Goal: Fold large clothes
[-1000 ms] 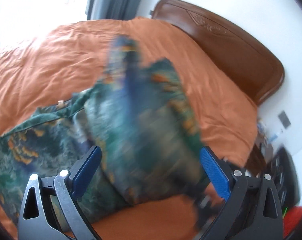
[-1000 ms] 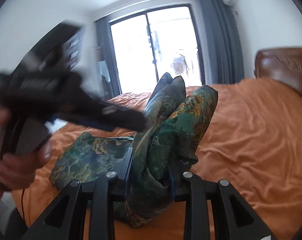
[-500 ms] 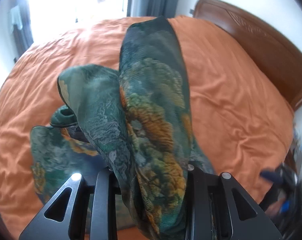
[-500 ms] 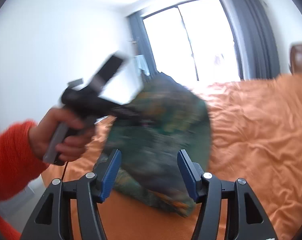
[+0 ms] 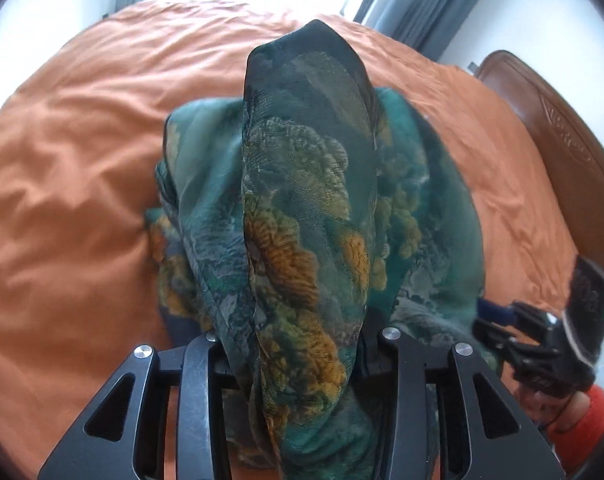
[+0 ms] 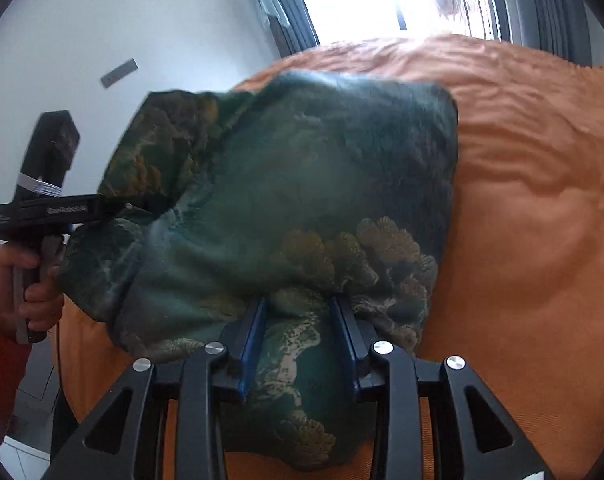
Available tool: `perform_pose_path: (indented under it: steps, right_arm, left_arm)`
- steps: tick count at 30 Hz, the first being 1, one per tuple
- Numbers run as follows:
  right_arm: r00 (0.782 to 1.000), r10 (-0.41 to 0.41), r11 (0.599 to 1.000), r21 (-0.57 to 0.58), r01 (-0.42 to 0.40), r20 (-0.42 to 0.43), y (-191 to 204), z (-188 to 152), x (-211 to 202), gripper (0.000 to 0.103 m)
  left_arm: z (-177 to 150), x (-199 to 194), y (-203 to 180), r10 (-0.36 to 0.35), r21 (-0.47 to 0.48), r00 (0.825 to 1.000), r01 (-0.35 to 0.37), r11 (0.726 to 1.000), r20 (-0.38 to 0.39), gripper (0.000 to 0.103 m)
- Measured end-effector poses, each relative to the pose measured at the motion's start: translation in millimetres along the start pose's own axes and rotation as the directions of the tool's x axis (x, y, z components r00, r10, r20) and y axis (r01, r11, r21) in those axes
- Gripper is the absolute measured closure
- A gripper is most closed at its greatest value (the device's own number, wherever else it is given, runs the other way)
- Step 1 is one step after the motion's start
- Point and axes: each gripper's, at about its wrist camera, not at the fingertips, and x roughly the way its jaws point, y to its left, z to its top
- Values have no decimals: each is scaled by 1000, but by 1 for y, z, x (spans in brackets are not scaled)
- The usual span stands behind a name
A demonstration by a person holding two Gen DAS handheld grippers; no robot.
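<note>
A dark green garment (image 5: 302, 184) with orange and gold print hangs between both grippers above an orange bed cover (image 5: 82, 160). In the left wrist view my left gripper (image 5: 298, 324) has a thick fold of it bunched between its jaws, which are opening slightly; the pads are hidden under cloth. My right gripper (image 6: 298, 320) has its blue pads pressed on another fold of the garment (image 6: 302, 184), its jaws closing. The left gripper (image 6: 102, 210) also shows at the left of the right wrist view, its tip in the cloth's edge. The right gripper (image 5: 498, 316) shows blurred at the far right.
The orange bed cover (image 6: 534, 200) is wrinkled and spreads all round. A brown wooden headboard (image 5: 562, 128) stands at the right. Grey curtains (image 5: 414, 8) and a bright window lie beyond the bed. A hand (image 6: 26, 280) with a red sleeve (image 5: 582, 432) holds each tool.
The left gripper went from wide open to closed round a fold. The right gripper let go, then closed on the cloth again. Both sank toward the bed with the garment.
</note>
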Motion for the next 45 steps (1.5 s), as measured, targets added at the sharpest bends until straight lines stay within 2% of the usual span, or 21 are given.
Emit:
perform_pose_path:
  steps: [2,5,7,10,11,15,17,19,20,22,24,27,29,32,36,38,40,42,45]
  right_arm:
    - [999,-32,999,-16,32,-1,6,-4,13,69]
    - [998,-67,998,-18,66,-16,10,0,21,69]
    - [996,-74,997,-28,73,-44,18,7,12,69]
    - [995,-44,999,-27,42,-85,20,28,-11,69]
    - [997,-32,999,-15,31,-68,20,40,-20,69]
    - [1000,5,1000,24,-6,20,24,96,-34,69]
    - [999,18,1000,23,-19,45,27,129,-19,69]
    - [999,35,998,50,-37,28,24,158,18,69]
    - [999,41,997,62,-41,-3,24,165,37,69]
    - [994,4,997,79,5,-113,18,170,93,69]
    - [979,-45,996,62,58,-199,14,158,135,69]
    - [981,-74,995,50,84,-177,16,153,136,69]
    - [987,-77,996,35,83,-144,20,151,114,69]
    - [997,-28,999,-31,26,-75,35,133,50,69]
    - [1000,-11,996,-90,11,3,40,65,-40,69]
    - [1000,-16,996,-88,17,9,42,33,-58,69]
    - [999,-32,998,-61,31,-25,40,4,-51,69]
    - [998,-50,999,-20,49,-46,32,-10,-26,69]
    - [996,-68,998,14,69,-51,26,-12,-7,69]
  left_arm:
    - [-8,12,17,-34,-49,999,33,998,-3,63]
    - [-8,19,20,-58,-77,998,59,995,7,61]
    - [-5,13,16,-76,-78,997,76,994,1,58]
    - [-4,-10,26,-91,-71,996,92,993,12,47]
    - [-3,-20,27,-84,-68,996,86,994,27,43]
    - [-6,-30,35,-77,-65,996,79,995,41,42]
    - [-8,-29,38,-61,-65,997,63,996,41,39]
    - [-10,-29,44,-65,-84,996,69,994,53,36]
    - [-12,-29,47,-72,-97,996,78,992,57,36]
    - [-15,-25,58,-67,-113,996,73,991,56,36]
    - [-19,-19,66,-31,-123,999,35,992,36,36]
    - [-19,-5,72,-34,-149,999,33,988,-3,36]
    - [-18,-4,73,-48,-152,999,47,987,-5,36]
    - [-20,-6,73,-48,-152,999,48,987,7,36]
    - [-23,-5,75,-60,-164,998,61,985,10,36]
    - [-23,-2,76,-64,-172,998,65,983,10,36]
    - [-29,-2,79,-60,-175,998,61,983,12,35]
    - [-31,2,77,-50,-156,999,50,986,6,33]
    - [-32,4,73,-7,-158,1000,8,987,4,29]
